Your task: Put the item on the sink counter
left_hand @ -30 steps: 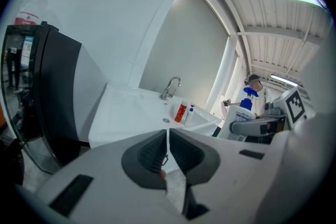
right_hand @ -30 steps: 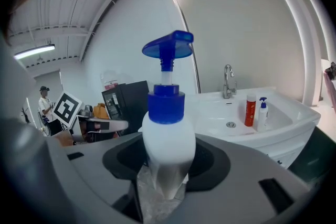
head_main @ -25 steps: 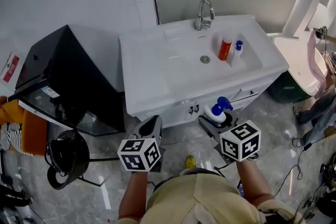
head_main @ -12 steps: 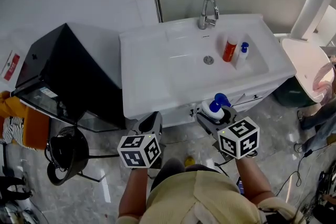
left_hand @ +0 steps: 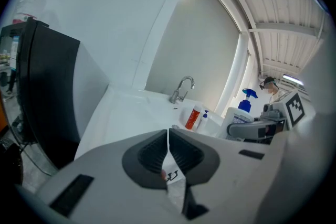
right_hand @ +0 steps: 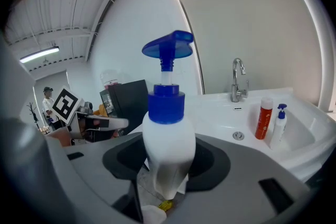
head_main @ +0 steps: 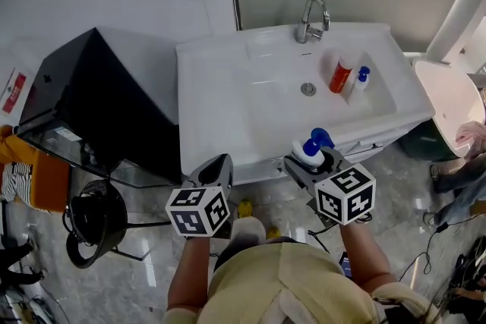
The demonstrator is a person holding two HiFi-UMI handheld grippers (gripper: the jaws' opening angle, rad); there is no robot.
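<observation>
Head view has the right gripper (head_main: pixel 304 162) clamped on a white pump bottle (head_main: pixel 311 151) with a blue top. It is held in the air just off the front edge of the white sink counter (head_main: pixel 220 110), towards its right end, while the left gripper (head_main: pixel 218 172) hangs off the same edge further left. Left gripper view shows that claw pinched together with nothing between its dark pads (left_hand: pixel 150 153). Right gripper view shows the bottle upright, its body squeezed between the jaws, and beyond it a red bottle (right_hand: pixel 264 118) and a small white bottle (right_hand: pixel 279 126) standing in the basin near the faucet (right_hand: pixel 237 80).
</observation>
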